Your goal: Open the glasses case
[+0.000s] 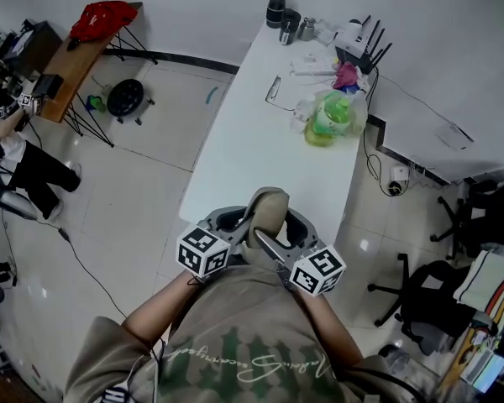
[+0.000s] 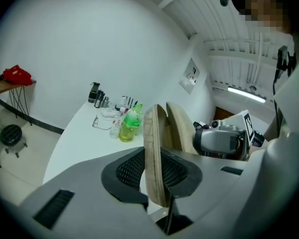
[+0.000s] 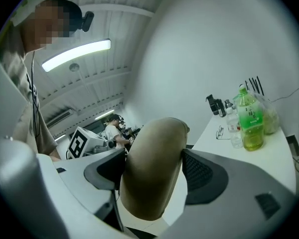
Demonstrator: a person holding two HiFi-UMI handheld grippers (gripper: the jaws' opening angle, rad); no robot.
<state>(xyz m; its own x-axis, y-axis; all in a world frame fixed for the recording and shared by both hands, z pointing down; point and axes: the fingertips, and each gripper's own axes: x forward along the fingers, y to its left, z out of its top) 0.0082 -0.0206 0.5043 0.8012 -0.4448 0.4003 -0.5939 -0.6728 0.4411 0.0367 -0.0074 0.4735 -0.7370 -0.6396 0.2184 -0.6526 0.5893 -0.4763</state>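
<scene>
Glasses case partly open, held by both grippers over the near end of the tabletop

The beige glasses case (image 1: 266, 211) stands on end in the air just above the near edge of the tabletop (image 1: 260, 133), well apart from the green bottle (image 1: 328, 117) farther along that tabletop. The left gripper (image 2: 154, 171) is clamped on the thinner half with the zip edge. The right gripper (image 3: 152, 176) is clenched around the rounded shell. In the left gripper view the two halves already gape in a narrow V, so the opening seems begun. What is left, I judge, is to spread the halves fully apart.
</scene>
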